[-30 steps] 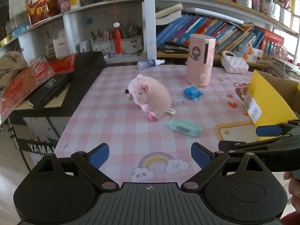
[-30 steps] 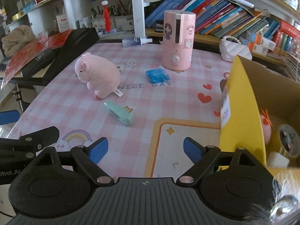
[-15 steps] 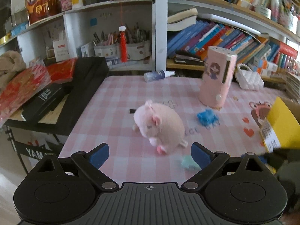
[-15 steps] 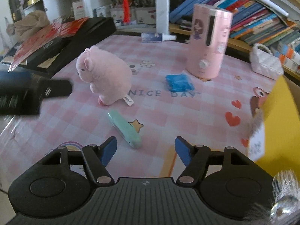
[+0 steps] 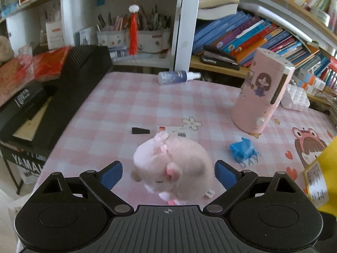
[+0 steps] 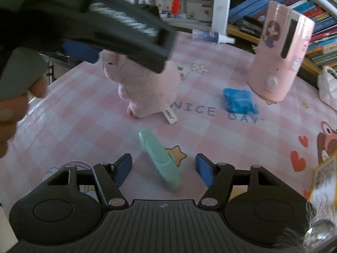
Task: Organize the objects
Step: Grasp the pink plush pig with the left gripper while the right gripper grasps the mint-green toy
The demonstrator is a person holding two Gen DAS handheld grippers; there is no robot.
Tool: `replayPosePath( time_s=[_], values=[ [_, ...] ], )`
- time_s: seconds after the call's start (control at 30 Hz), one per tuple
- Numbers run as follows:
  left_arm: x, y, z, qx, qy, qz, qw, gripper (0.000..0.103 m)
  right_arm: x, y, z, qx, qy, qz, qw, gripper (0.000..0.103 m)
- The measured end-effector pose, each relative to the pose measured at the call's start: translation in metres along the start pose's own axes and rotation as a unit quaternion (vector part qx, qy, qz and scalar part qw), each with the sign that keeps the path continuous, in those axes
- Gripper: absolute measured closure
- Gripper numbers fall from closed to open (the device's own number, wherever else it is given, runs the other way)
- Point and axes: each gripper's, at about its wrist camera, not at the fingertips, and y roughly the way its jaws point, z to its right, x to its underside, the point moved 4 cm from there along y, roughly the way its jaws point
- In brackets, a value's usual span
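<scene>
now left gripper [image 5: 168,174] wide, straddling pink plush pig [image 5: 174,164] for grasp; right gripper [image 6: 163,169] wide around mint case [image 6: 160,160]; yellow box [image 5: 324,168] at 3 o'clock, likely destination.

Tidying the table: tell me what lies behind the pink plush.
Behind the pink plush, left wrist view shows a small black piece and a card partly hidden by its head; anything directly beneath it is covered.

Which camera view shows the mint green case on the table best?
The right wrist view. The mint green case lies whole on the tablecloth between the open fingers of the right gripper. In the left wrist view it does not show; the pink plush pig fills the foreground.
</scene>
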Motion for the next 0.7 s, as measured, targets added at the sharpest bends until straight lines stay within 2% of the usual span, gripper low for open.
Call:
replayPosePath(
  time_s=[0.07,0.17,0.23,0.3,0.43,0.53,0.7],
  values=[
    [-0.001,0.009,0.002,0.001,-0.005,-0.007,1.0000,0.007,-0.001,0.001,-0.001,-0.002,-0.007,0.005,1.000,0.047],
    [0.000,0.021,0.003,0.002,-0.016,-0.019,0.9997,0.007,-0.001,0.000,0.000,-0.007,-0.015,0.010,1.000,0.062],
    [0.000,0.027,0.003,0.002,-0.022,-0.025,0.9995,0.009,-0.001,-0.002,0.001,-0.007,-0.017,0.012,1.000,0.078],
    [0.002,0.031,0.005,-0.001,-0.019,-0.027,0.9995,0.010,-0.001,-0.003,0.003,-0.007,-0.017,0.010,1.000,0.085],
    [0.003,0.031,0.009,0.015,-0.015,-0.032,0.9993,0.029,0.002,-0.009,0.006,-0.007,0.001,0.003,1.000,0.085],
    [0.004,0.024,0.012,0.013,0.000,-0.031,0.9994,0.036,0.003,-0.014,0.008,0.001,0.013,0.005,1.000,0.085],
    [0.010,-0.011,0.012,0.026,0.023,-0.004,0.9994,0.038,-0.001,-0.027,0.014,0.016,0.036,0.019,0.999,0.085]
  ],
)
